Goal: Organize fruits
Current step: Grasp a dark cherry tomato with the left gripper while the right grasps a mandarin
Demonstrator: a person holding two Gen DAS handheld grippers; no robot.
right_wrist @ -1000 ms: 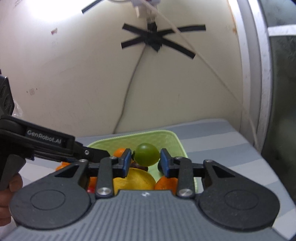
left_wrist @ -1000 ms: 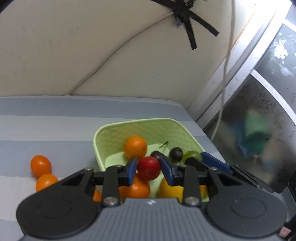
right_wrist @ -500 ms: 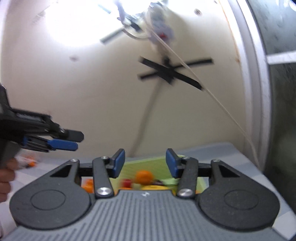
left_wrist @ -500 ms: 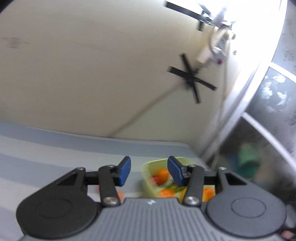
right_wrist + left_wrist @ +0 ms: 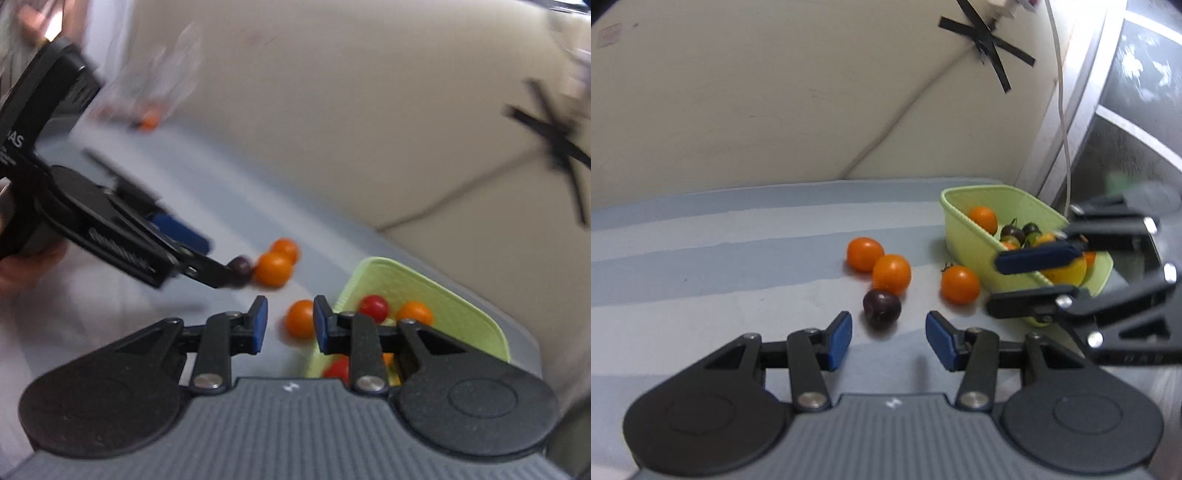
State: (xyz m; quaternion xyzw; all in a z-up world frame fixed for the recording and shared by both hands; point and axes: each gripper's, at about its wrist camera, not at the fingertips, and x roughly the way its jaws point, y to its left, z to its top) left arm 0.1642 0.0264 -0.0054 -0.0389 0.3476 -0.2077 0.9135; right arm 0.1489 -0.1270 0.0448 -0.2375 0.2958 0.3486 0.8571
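Observation:
A light green basket [image 5: 960,225] [image 5: 447,291] holds red, orange, yellow and dark fruits. Left of it on the striped cloth lie three orange tomatoes [image 5: 865,254] [image 5: 891,274] [image 5: 960,284] and a dark purple one [image 5: 882,308] [image 5: 240,267]. My left gripper [image 5: 888,341] [image 5: 216,258] is open and empty, and the purple tomato lies just beyond its tips. My right gripper [image 5: 290,325] [image 5: 1004,282] is rolled on its side with its jaws drawn close and nothing gripped. The nearest orange tomato [image 5: 301,318] lies just past its tips.
A cream wall with a black tape cross [image 5: 990,44] and a white cable [image 5: 1063,122] stands behind. A window frame [image 5: 1082,110] runs along the right, close to the basket. A clear bag with fruit [image 5: 147,107] sits at the far left. A hand [image 5: 33,266] holds the left gripper.
The left gripper let go of a red tomato and the right a green fruit over the basket. Both then swung left toward the loose tomatoes. The right one rolled and narrowed.

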